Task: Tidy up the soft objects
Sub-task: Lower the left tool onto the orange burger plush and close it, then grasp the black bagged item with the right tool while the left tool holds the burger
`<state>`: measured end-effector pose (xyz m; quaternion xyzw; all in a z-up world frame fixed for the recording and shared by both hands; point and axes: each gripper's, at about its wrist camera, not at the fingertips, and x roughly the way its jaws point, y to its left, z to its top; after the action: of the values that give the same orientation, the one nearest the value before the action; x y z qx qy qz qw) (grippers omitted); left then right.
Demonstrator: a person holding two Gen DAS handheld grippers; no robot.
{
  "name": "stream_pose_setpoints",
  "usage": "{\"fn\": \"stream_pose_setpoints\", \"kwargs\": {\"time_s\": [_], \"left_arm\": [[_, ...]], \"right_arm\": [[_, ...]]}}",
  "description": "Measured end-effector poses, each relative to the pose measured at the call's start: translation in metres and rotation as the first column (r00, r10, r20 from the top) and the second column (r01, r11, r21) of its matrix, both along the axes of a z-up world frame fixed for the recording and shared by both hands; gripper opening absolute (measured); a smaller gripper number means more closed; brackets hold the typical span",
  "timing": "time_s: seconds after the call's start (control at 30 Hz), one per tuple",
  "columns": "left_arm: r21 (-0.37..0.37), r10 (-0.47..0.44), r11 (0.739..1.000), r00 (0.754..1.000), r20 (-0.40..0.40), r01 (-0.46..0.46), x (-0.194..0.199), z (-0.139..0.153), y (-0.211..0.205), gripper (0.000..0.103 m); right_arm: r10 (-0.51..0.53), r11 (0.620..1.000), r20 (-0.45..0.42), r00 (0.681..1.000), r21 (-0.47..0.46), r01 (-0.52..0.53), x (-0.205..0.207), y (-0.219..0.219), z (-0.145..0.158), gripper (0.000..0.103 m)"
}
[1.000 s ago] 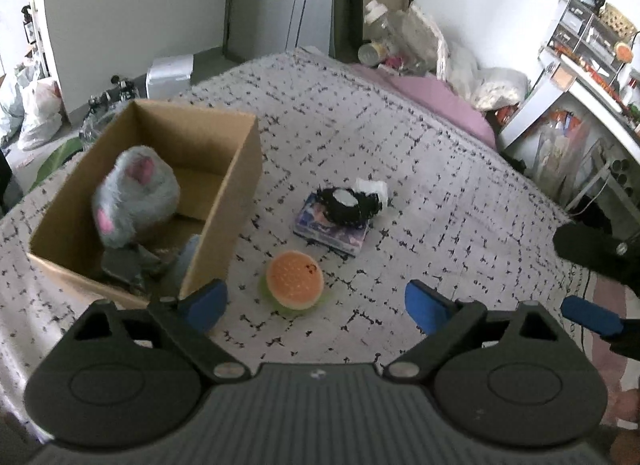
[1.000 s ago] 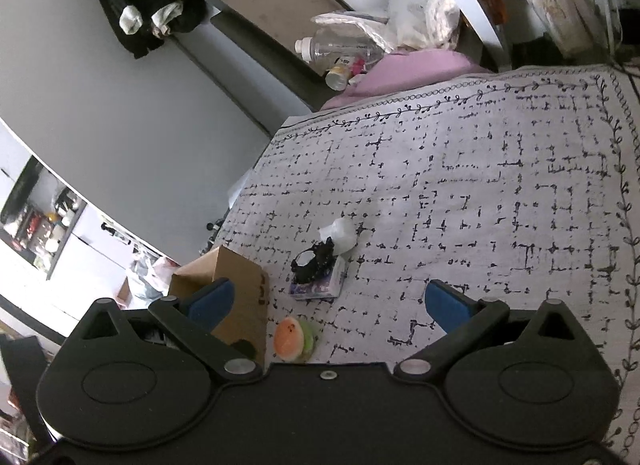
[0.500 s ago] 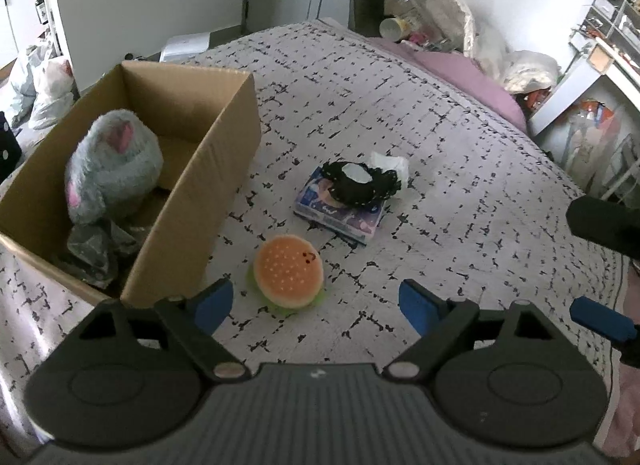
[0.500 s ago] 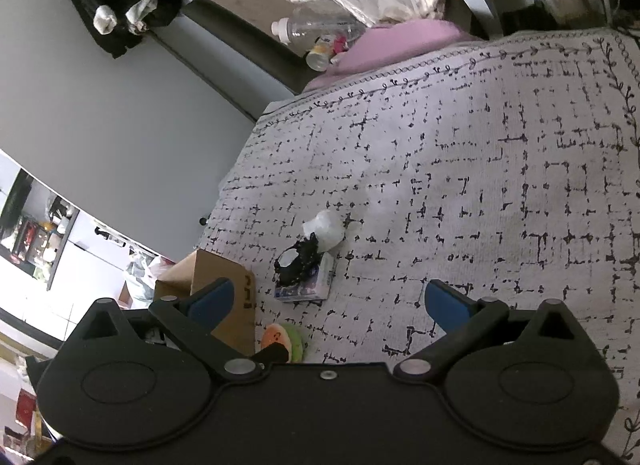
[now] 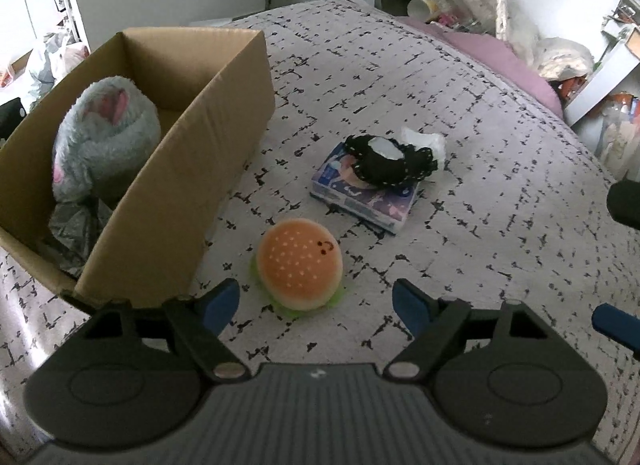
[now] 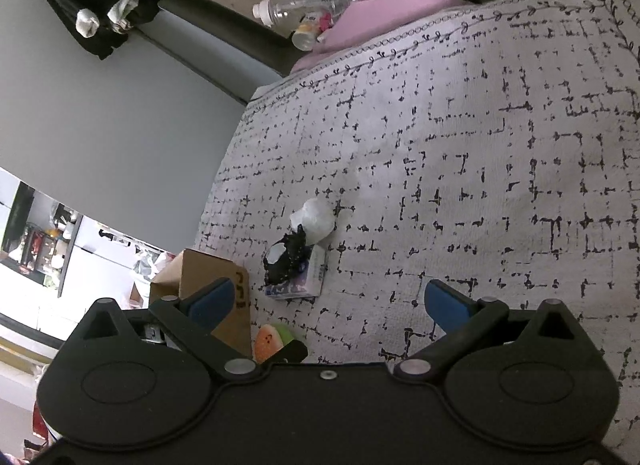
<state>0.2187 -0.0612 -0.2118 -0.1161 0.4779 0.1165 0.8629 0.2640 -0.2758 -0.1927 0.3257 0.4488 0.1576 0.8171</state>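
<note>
Both wrist views look down over the bed point(image 5: 460, 113), sharing perhaps the burger plush point(image 5: 299, 275).

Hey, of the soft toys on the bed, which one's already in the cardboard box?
The grey plush with pink patches. It sits inside the cardboard box, while the burger plush lies outside it on the bedspread, just ahead of the open left gripper.

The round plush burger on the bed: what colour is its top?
Orange with pale dots, on the plush burger; left wrist view is best.
</note>
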Motion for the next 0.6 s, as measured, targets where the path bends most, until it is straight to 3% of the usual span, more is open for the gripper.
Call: {"fn": "stream_pose_setpoints", "kwargs": {"time_s": [0.2,0.23,0.33,0.43,0.6], "left_arm": [[0.033,0.059,0.998,0.998,-0.003,-0.059,0.006,-0.009,0.001,0.082],[0.029,0.069,0.997,0.998,-0.003,-0.069,0.007,-0.011,0.002,0.076],[-0.006,0.112,0.994,0.994,-0.005,-0.112,0.008,-0.016,0.007,0.042],[-0.008,0.152,0.988,0.988,0.024,-0.152,0.008,-0.012,0.01,0.038],[-0.015,0.155,0.988,0.986,0.065,-0.154,0.01,0.003,0.013,0.037]], "right_arm": [[0.018,1.0,-0.019,1.0,0.012,-0.018,0.011,0.005,-0.011,0.1],[0.023,1.0,-0.02,1.0,0.019,-0.022,0.013,0.006,-0.012,0.097],[0.028,0.999,-0.03,0.999,0.032,-0.028,0.021,0.008,-0.019,0.09],[0.031,0.999,-0.042,0.999,0.032,-0.03,0.03,0.011,-0.026,0.08],[0.03,0.998,-0.057,0.998,0.058,-0.026,0.044,0.016,-0.036,0.072]]}}
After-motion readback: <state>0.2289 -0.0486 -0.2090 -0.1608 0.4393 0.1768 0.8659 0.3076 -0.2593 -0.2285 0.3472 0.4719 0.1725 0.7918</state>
